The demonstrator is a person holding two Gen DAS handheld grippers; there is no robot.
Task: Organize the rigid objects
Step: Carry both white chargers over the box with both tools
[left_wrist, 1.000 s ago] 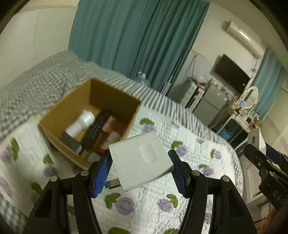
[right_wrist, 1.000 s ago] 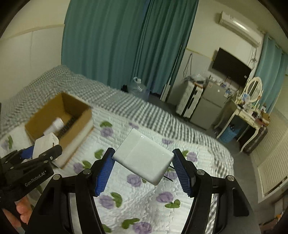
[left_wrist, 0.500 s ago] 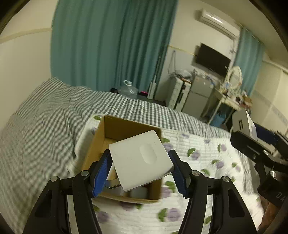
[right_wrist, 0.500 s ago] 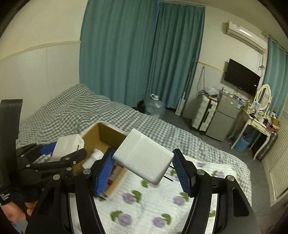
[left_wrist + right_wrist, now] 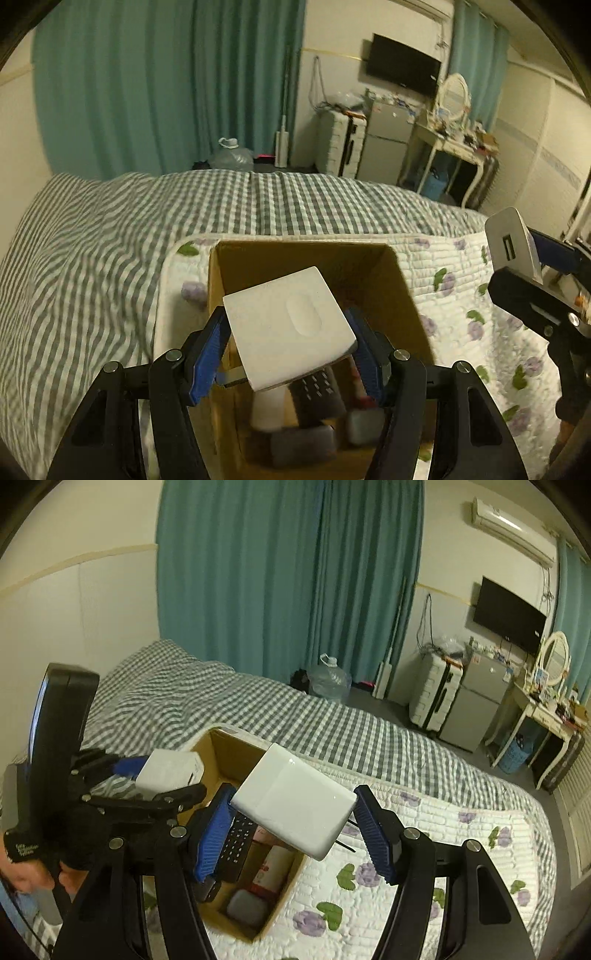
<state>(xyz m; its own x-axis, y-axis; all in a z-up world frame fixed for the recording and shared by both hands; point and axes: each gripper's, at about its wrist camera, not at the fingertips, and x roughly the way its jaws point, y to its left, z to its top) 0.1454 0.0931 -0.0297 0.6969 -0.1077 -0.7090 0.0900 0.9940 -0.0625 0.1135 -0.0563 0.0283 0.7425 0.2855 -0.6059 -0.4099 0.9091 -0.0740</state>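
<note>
White charger (image 5: pixel 286 328) sat clamped in the left gripper's (image 5: pixel 288 354) jaws above the cardboard box (image 5: pixel 404 291); the right gripper's (image 5: pixel 295 825) jaws clamped a white power bank (image 5: pixel 295 806) beside it.

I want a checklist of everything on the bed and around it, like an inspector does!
Surface: bed with a checked blanket and a flowered quilt.
Job's things: cardboard box on the quilt, holding a black remote, a grey case and more.
Clutter: nothing seen loose on the bed.
Grippers: left claw clamps a white charger above the box; right claw clamps a white power bank.
Cables: cords hang on the far wall by the TV.
Surroundings: teal curtains, water jug, suitcase.
</note>
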